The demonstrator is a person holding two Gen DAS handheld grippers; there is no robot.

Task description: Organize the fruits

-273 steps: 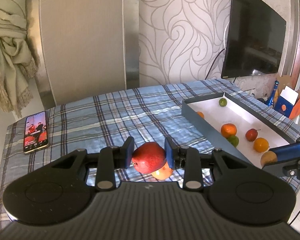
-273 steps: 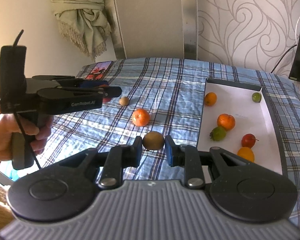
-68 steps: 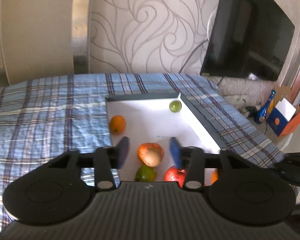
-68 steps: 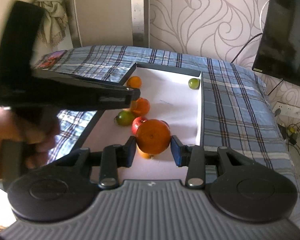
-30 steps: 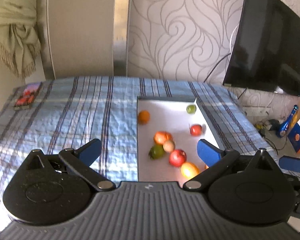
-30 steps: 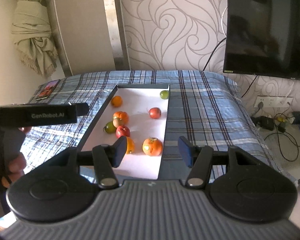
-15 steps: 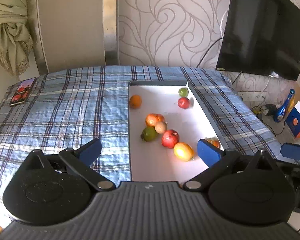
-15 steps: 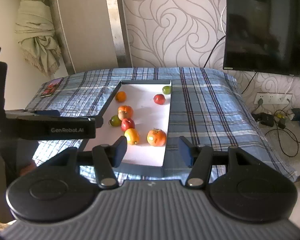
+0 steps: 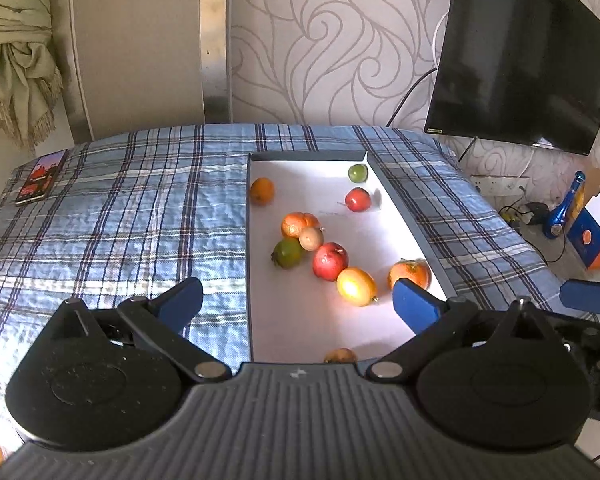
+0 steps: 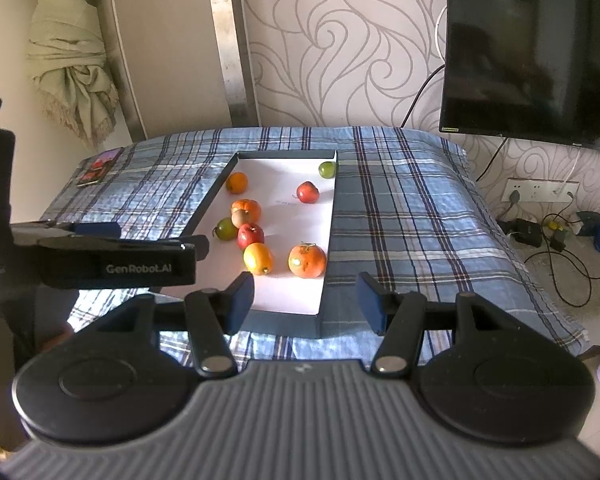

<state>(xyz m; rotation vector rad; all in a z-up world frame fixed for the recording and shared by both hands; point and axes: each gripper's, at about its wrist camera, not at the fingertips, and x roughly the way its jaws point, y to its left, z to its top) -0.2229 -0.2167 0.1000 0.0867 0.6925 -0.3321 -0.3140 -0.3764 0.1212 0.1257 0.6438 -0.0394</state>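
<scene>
Pulled back from the tray (image 9: pixel 404 216) since the earlier frames, with the last orange (image 10: pixel 307 260) and red apple (image 9: pixel 330 261) released inside it. Left gripper (image 9: pixel 296 300) spread wide and empty, low in the frame over the tray's near end. Right gripper (image 10: pixel 306 300) likewise parted and holding nothing, hovering short of the tray's near wall. All visible fruit gathered in the tray at frame centre, likely to clear the plaid bed (image 9: pixel 120 220). Tray's long axis running from the lower frame toward the wallpapered wall above. Fruits clustered along the tray's left side, a green lime (image 9: pixel 357 173) alone in the far corner. Phone (image 9: pixel 41 178) left at the bed's upper-left edge.
</scene>
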